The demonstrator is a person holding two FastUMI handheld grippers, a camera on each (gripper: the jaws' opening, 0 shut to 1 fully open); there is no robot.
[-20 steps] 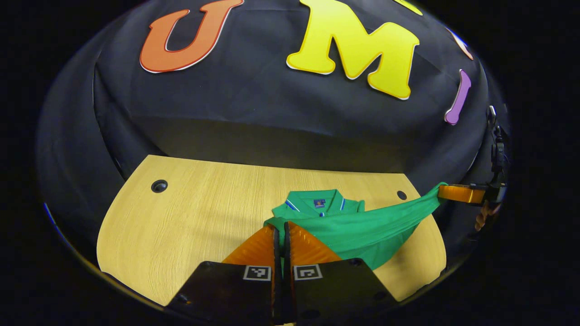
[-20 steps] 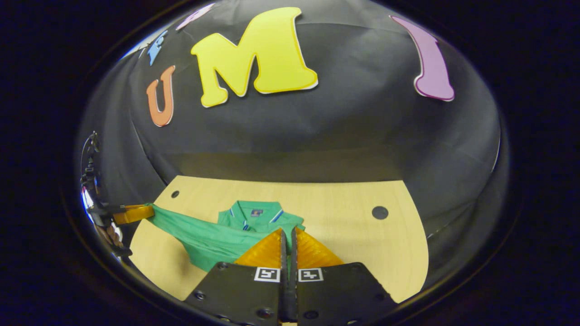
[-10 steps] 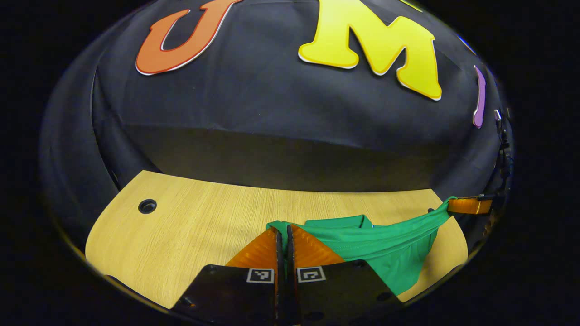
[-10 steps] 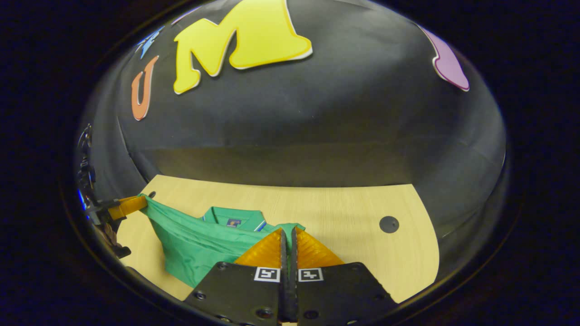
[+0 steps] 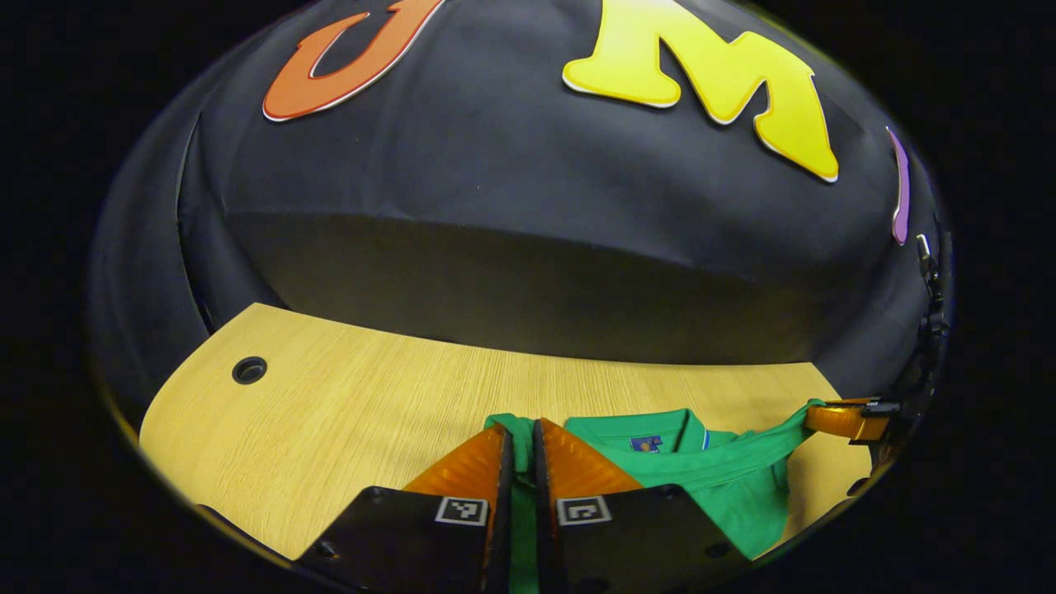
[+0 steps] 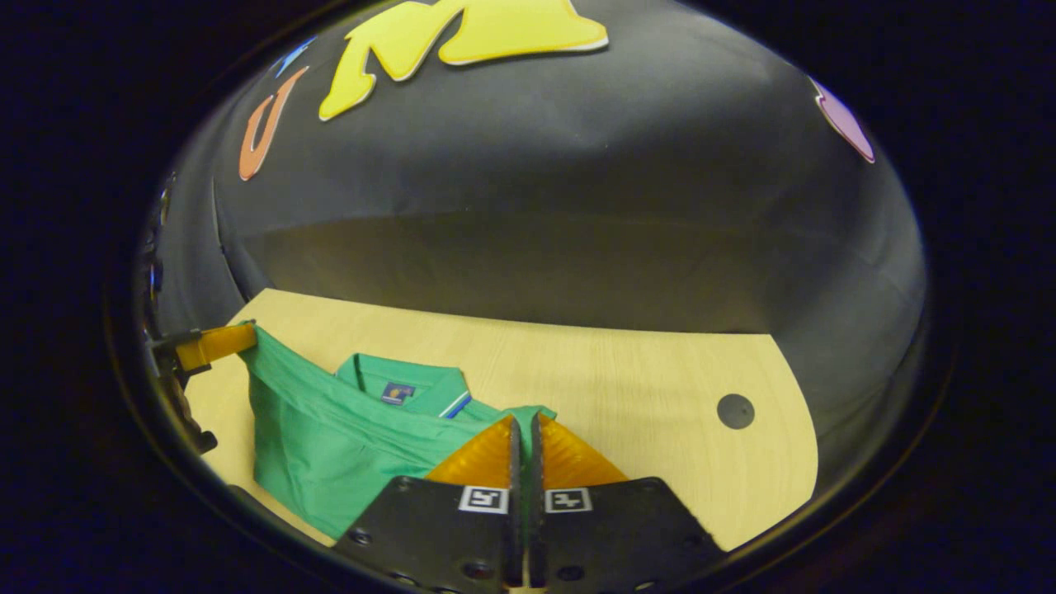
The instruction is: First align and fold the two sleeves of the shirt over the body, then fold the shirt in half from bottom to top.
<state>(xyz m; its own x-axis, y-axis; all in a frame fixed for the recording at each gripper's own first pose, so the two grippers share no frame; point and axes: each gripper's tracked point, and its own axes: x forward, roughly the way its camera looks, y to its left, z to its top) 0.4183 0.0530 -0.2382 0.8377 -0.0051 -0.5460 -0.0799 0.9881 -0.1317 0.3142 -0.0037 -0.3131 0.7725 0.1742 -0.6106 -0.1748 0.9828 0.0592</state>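
right gripper [image 6: 523, 422]: pinching shirt [image 6: 330, 437] hem | left gripper [image 6: 216, 343]: same | table [image 6: 643, 412]

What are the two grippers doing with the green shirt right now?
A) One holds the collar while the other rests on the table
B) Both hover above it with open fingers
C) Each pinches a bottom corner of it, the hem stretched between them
C: the left gripper and the right gripper each have fingers closed on green shirt fabric, with the hem taut between them above the wooden table.

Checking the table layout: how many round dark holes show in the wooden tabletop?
2: one round dark hole near the table's far left corner in the left gripper view, another toward the right edge in the right gripper view. The green shirt may hide others.
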